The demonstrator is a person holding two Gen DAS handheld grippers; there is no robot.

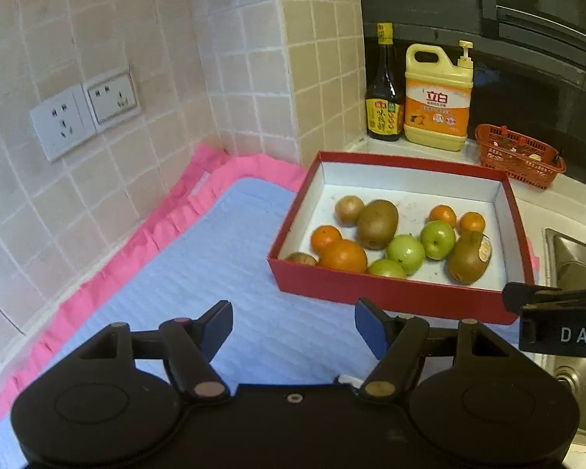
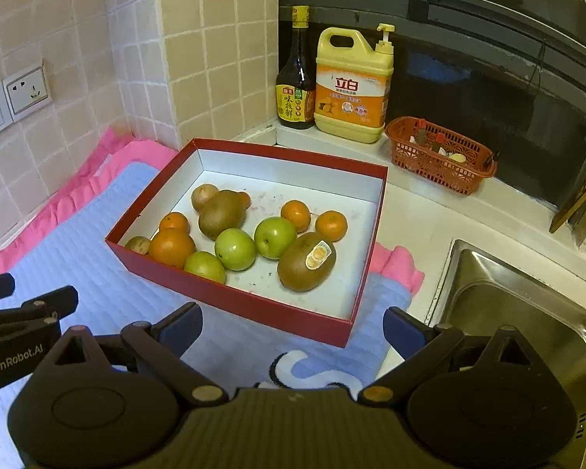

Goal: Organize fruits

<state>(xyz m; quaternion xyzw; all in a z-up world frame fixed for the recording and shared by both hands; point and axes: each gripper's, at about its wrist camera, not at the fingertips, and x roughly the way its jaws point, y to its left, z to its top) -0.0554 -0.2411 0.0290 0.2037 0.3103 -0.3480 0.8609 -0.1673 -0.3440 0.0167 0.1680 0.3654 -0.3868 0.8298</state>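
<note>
1. All the fruit is sitting in the red box (image 2: 230, 305) at mid-frame: kiwis (image 2: 306, 262), green apples (image 2: 274, 237), oranges (image 2: 172, 247), mixed rather than grouped.
2. The left hand-held gripper (image 1: 293, 322) and right hand-held gripper (image 2: 293, 326) are both hanging wide open, holding nothing, low in frame over the blue mat (image 1: 199, 273).
3. This is fitting either fruit gathered and finished, or sorting still pending; I cannot tell.

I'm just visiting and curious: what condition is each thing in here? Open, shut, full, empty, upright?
left gripper: open, holding nothing.
right gripper: open, holding nothing.
red box: lidless, on the blue mat, fruit inside.
kiwi with sticker: lying on its side in the box.
sauce bottle: upright, capped.
detergent jug: upright, pump fitted.
orange basket: holding small items.
sink: visible part looks empty.
</note>
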